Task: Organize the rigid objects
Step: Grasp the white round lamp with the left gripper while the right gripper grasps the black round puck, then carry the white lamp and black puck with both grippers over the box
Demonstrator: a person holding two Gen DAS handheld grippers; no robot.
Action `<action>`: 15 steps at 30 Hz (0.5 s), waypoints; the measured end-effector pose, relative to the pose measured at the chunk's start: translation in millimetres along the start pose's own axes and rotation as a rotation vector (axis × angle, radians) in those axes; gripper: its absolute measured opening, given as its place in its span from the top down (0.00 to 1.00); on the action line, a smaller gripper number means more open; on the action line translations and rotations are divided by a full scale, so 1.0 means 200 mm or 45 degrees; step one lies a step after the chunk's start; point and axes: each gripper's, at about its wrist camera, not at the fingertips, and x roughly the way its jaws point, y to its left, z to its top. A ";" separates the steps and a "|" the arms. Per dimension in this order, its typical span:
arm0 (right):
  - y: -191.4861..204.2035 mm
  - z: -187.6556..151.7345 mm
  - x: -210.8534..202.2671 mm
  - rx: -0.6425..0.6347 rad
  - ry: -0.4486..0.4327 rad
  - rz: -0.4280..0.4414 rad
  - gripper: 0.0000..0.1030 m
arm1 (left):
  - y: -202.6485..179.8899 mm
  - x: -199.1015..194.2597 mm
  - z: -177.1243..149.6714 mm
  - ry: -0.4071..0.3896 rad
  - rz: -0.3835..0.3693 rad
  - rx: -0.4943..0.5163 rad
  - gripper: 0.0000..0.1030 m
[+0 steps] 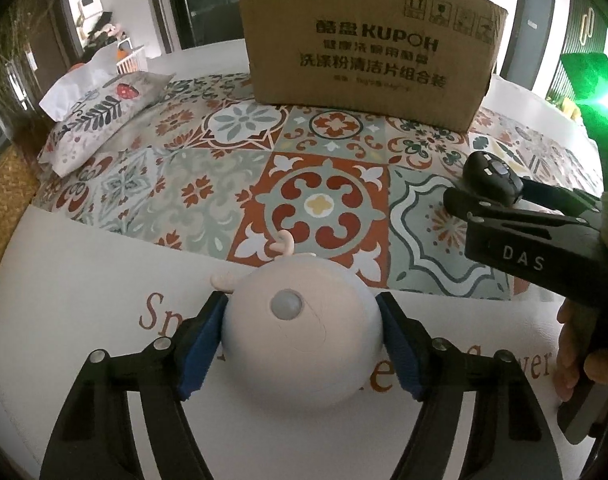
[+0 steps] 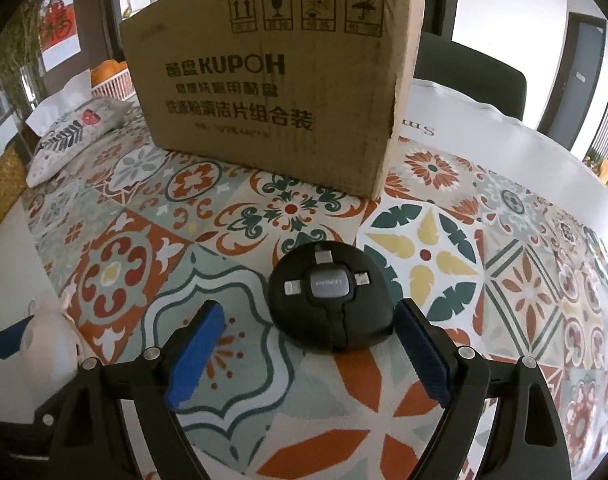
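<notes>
The cardboard box [image 2: 276, 92] stood upright at the far side of the patterned tablecloth [image 2: 208, 216], printed KUPOH, its corrugated right corner ragged at the top. A broad stretch of bare cloth lay between the box and both grippers. A floral tissue pouch [image 1: 100, 120] lay well off to the left, near the table's edge. The plain white border of the table cover [image 1: 84, 288], lettered in brown, ran along the near side.

The left gripper [image 1: 302, 340] had its blue ribbed pads [image 1: 202, 352] pressed against both flanks of a smooth cream-coloured dome with little antlers [image 1: 304, 332], a round grey lens on its face; it sat on the white border at the cloth's near edge.

The right gripper [image 2: 304, 348] stood spread wide around a black round charging-cable puck [image 2: 329, 296], matte, with three metal plugs on top. The right pad looked to touch its rim; the left pad [image 2: 194, 354] stood clear of it. The puck rested on the cloth.
</notes>
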 end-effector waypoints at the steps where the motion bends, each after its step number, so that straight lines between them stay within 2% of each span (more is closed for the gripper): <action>1: 0.00 0.00 0.00 -0.003 -0.003 0.000 0.21 | 0.00 0.00 0.00 -0.004 -0.005 0.003 0.28; 2: 0.00 0.01 0.00 -0.004 -0.005 -0.006 0.21 | 0.00 0.00 0.00 -0.005 -0.011 0.004 0.28; 5: 0.01 0.01 0.00 -0.002 -0.020 -0.019 0.35 | 0.02 0.01 0.01 -0.002 -0.026 0.005 0.28; 6: 0.01 0.02 0.00 0.001 -0.026 -0.021 0.44 | 0.02 0.01 0.02 -0.004 -0.030 0.008 0.28; 11: 0.04 0.02 -0.01 0.002 -0.012 -0.016 0.44 | 0.04 0.01 0.04 -0.003 -0.059 0.024 0.28; 15: 0.06 0.00 -0.06 0.033 -0.005 -0.014 0.44 | 0.07 -0.02 0.05 -0.041 -0.059 0.043 0.28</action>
